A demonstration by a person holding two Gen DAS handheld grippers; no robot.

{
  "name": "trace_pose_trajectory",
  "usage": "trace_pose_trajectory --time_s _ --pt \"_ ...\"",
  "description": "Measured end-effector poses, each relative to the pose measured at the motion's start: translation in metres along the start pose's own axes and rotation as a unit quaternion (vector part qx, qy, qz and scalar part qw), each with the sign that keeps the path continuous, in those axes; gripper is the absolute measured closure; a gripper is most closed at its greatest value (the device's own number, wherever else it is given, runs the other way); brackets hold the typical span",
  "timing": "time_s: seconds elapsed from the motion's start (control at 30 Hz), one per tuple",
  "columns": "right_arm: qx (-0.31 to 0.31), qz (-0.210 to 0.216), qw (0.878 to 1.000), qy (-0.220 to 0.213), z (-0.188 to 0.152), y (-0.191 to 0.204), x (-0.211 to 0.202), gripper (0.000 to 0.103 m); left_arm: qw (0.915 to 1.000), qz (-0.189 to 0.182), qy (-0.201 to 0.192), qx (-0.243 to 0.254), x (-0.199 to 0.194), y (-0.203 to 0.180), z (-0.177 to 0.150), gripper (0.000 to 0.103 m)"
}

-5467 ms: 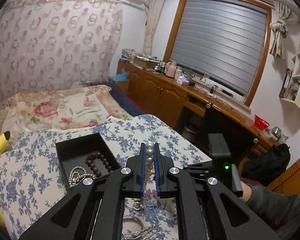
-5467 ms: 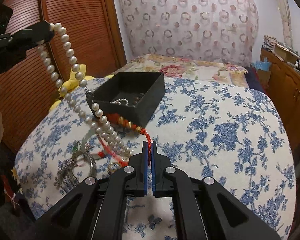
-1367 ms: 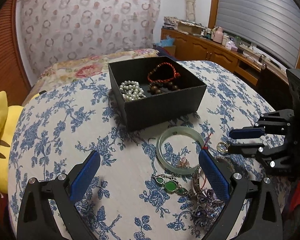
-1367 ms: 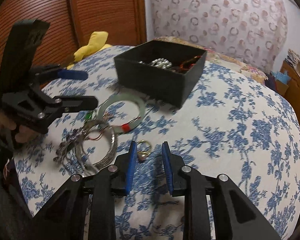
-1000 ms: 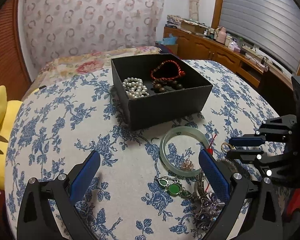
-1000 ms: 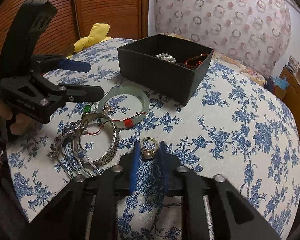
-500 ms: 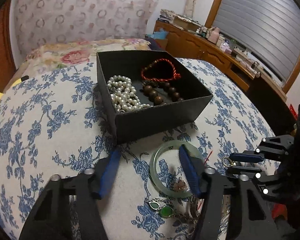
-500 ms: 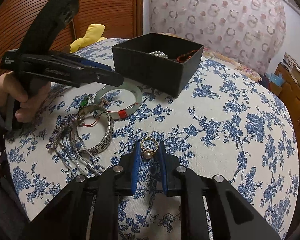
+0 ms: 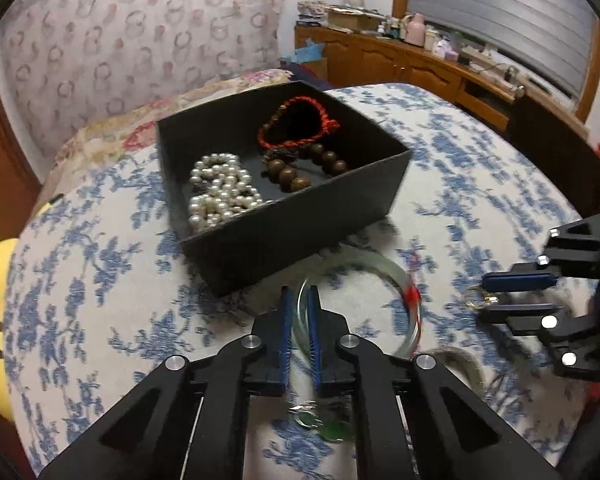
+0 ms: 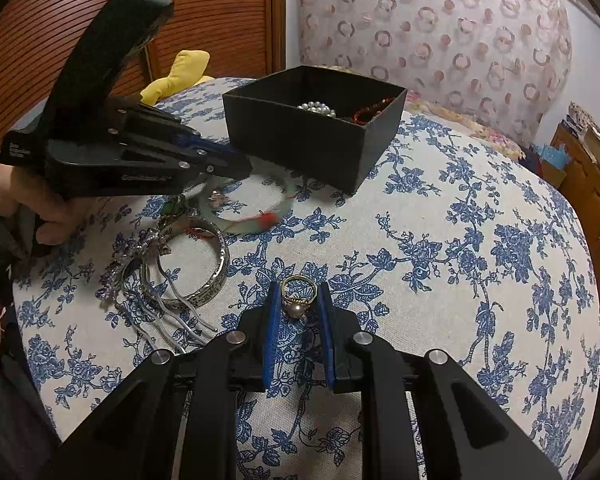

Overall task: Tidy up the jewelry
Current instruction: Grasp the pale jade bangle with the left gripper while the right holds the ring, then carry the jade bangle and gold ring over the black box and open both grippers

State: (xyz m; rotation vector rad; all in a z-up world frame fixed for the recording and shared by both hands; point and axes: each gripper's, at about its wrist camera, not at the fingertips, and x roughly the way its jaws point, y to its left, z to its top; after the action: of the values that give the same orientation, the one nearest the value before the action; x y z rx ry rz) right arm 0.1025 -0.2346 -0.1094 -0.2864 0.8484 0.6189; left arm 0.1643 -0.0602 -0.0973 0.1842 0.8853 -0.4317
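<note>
A pale green jade bangle (image 9: 384, 268) lies in front of the black box (image 9: 300, 220) on the flowered cloth. My left gripper (image 9: 298, 296) is closing on the bangle's near rim, and its blue pads press on it. In the right wrist view the left gripper (image 10: 236, 164) reaches in over the bangle (image 10: 244, 226). My right gripper (image 10: 298, 290) is shut on a gold ring with a pearl (image 10: 296, 310), held just above the cloth. The box holds a pearl necklace (image 9: 220, 192), a red cord bracelet (image 9: 296, 124) and wooden beads (image 9: 300, 168).
A silver bangle (image 10: 216, 276), a purple tasselled hairpin (image 10: 116, 276) and a green pendant (image 9: 332, 428) lie loose near the left gripper. A yellow plush toy (image 10: 180, 72) sits at the cloth's far left edge. A wooden cabinet runs along the right.
My left gripper has moved forward toward the box and closed from wide open onto the jade bangle's rim. The right gripper has kept still with the ring.
</note>
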Motion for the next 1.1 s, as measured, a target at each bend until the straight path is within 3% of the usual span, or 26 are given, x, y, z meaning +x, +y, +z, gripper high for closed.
trace_pose_trajectory --time_s 0.67,1.1 --pt "-0.006 -0.004 0.999 -0.032 0.012 0.001 -0.018 0.083 0.9951 -0.006 -0.087 -0.046 -0.053 0.009 0.010 0.097" --pt "-0.021 -0.003 0.996 -0.091 0.070 -0.021 -0.032 0.083 0.9892 0.004 -0.124 -0.079 -0.062 0.035 0.041 0.097"
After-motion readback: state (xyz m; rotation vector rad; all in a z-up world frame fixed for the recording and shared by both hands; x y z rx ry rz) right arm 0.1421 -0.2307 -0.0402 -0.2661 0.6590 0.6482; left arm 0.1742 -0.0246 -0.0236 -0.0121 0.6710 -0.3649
